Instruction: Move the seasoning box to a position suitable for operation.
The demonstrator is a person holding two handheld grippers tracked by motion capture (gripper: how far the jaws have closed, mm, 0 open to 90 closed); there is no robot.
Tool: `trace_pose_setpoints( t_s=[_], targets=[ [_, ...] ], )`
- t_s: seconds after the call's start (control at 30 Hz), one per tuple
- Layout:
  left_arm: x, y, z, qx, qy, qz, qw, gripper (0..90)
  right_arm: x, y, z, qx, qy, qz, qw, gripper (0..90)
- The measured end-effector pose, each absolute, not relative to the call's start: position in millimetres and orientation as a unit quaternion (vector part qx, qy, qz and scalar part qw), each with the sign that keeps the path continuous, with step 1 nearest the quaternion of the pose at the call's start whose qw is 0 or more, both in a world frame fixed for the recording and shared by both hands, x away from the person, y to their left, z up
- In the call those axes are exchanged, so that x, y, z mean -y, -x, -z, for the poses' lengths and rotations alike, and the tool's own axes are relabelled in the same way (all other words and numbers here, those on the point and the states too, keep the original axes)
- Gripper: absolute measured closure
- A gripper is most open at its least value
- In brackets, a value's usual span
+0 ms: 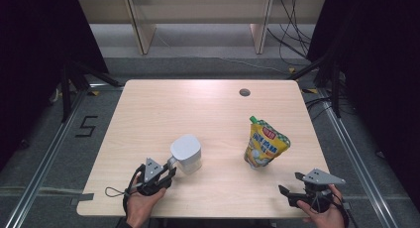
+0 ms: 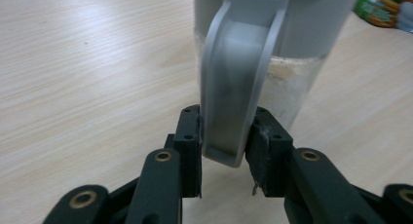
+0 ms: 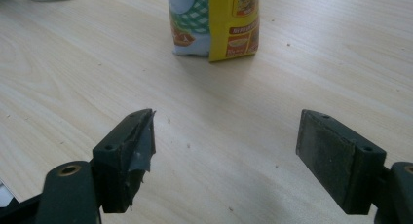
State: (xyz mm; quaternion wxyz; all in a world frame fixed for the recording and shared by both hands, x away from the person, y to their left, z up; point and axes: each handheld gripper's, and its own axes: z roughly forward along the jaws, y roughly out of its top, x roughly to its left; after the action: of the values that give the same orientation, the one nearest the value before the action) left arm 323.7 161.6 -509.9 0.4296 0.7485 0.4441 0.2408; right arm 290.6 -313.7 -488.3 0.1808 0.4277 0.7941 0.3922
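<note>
1. Clamping the grey handle [image 2: 233, 102] of a lidded jug [image 1: 186, 153], the left gripper [image 1: 168, 172] holds it at the surface's [image 1: 198, 109] near-left.
2. Waiting wide open and empty, the right gripper [image 1: 292, 188] faces the yellow pouch [image 1: 266, 143] standing just ahead.

Pale wood-grain laminate table [image 1: 148, 114]. Grey-lidded clear plastic jug [image 1: 186, 153], grey handle [image 2: 238, 87], whitish contents. Yellow stand-up foil pouch [image 1: 266, 143]: green cap, green-white check, red label panels. Black gripper jaws. Dark grey floor.
</note>
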Motion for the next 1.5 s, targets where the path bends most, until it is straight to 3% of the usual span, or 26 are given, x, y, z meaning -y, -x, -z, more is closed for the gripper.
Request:
trace_pose_setpoints(
  t_s=[0.37, 0.63, 1.5],
  targets=[
    [-168.7, -335.5, 510.8, -0.436, -0.750, -0.253, 0.428, 69.6, 312.8, -290.5, 488.9, -0.794, -0.427, -0.391, 0.186, 23.3],
    [-158.6, -334.9, 511.7, -0.403, -0.766, -0.235, 0.444, 69.6, 309.9, -287.9, 488.4, -0.788, -0.443, -0.392, 0.170, 23.4],
    [-120.9, -317.6, 510.4, -0.287, -0.817, -0.175, 0.469, 69.6, 312.5, -290.0, 489.3, -0.791, -0.438, -0.389, 0.178, 23.4]
  ],
)
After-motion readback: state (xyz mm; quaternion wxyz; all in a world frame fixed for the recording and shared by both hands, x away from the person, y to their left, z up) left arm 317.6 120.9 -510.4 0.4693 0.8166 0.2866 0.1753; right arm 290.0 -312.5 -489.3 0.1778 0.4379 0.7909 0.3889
